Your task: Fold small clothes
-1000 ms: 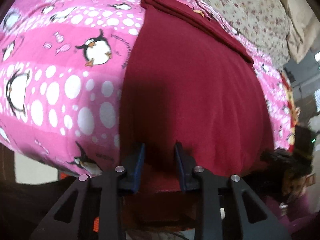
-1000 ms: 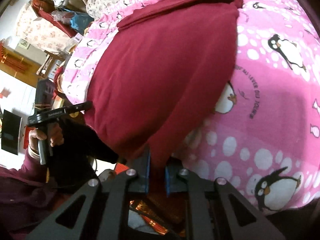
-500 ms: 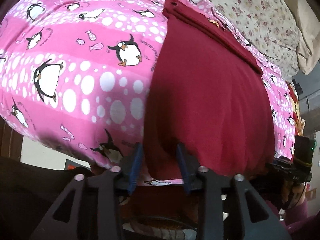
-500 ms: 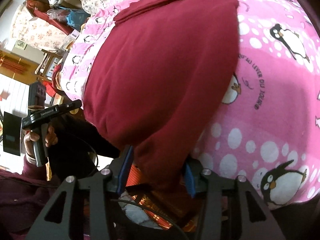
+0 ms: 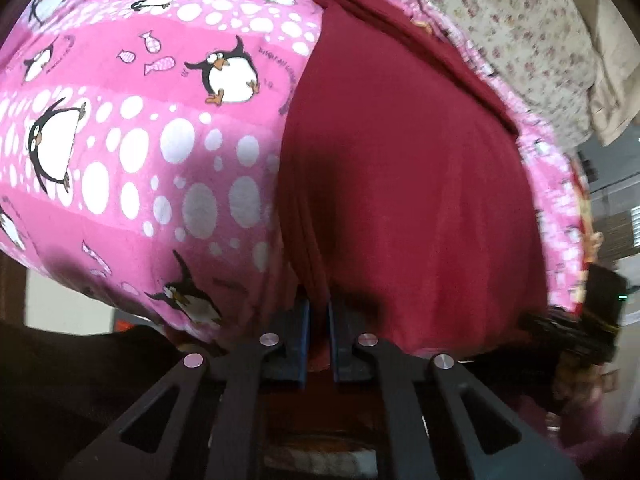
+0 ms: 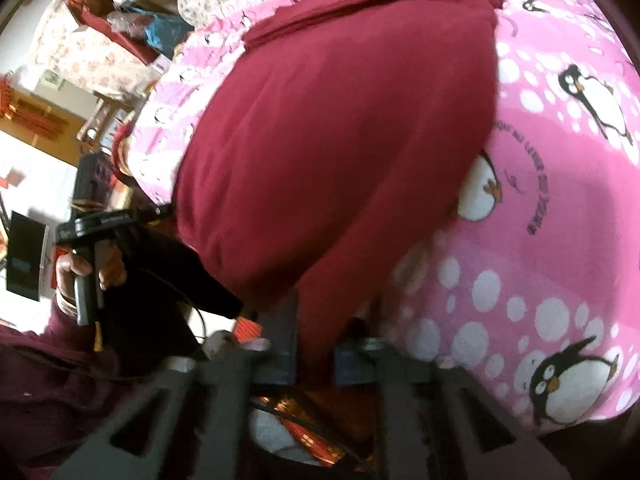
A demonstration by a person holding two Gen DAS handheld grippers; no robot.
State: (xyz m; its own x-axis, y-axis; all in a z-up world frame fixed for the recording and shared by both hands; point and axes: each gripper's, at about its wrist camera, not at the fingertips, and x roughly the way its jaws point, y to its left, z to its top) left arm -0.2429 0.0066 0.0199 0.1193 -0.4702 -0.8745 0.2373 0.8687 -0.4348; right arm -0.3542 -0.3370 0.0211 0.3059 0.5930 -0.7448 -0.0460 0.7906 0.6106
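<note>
1. The pink penguin blanket lies bare and flat left of the maroon garment, free for a pass.
2. The blanket on the garment's other side is likewise open.
3. Beyond the garment's far folded edge, a floral sheet and piled clutter crowd the bed's edge.

The maroon garment is soft, matt knit cloth. Beneath it, the pink penguin blanket looks fleecy. Beyond the blanket lies thin floral cotton.

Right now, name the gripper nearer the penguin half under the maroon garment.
Right. Right gripper, just closed on the hem, sits below that penguin; left gripper pinches the garment's opposite corner.
</note>
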